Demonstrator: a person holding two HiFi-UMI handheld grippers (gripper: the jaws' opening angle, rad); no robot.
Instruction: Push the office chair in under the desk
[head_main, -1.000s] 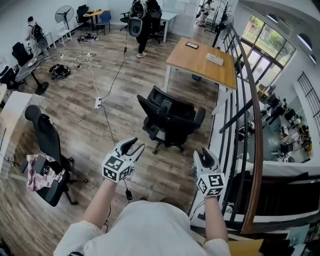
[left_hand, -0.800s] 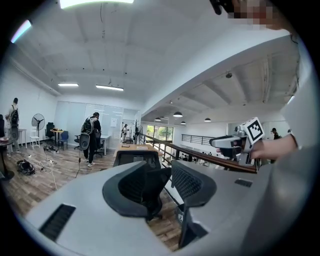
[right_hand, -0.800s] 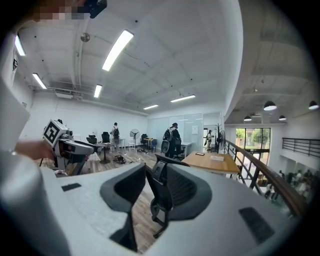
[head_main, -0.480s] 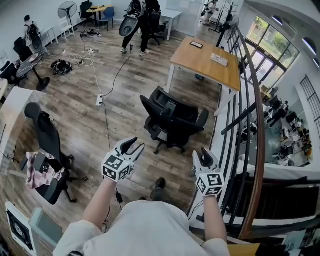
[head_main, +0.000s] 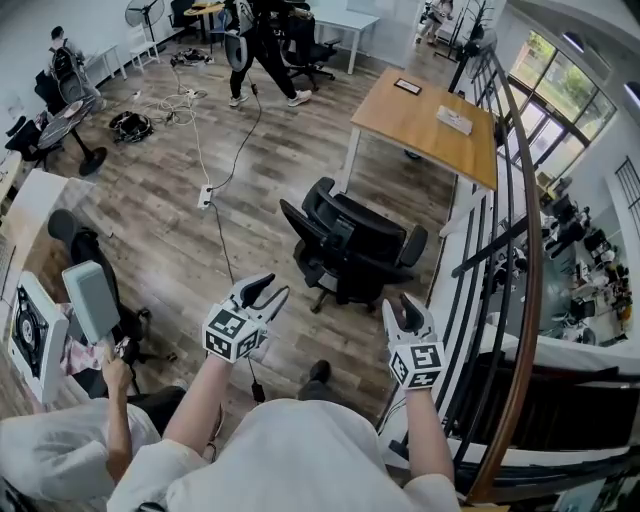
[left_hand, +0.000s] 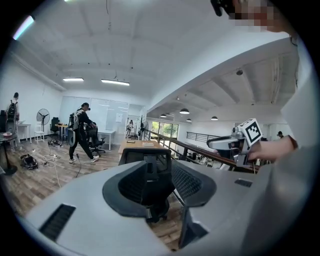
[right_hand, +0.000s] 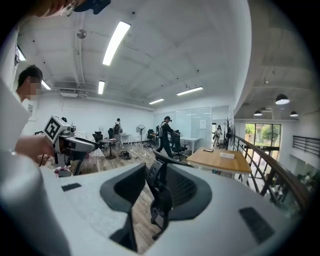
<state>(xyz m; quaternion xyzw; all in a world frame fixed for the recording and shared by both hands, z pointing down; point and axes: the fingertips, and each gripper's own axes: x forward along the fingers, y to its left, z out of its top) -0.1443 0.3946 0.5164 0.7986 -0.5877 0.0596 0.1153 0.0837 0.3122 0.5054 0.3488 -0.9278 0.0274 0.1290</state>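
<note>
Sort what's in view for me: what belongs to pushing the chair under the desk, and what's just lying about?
Belongs to the job: black office chair, wooden desk, left hand-held gripper and right hand-held gripper, both open and empty.
Just lying about: floor power strip, cable bundle, other black chair at the left, standing fan.
</note>
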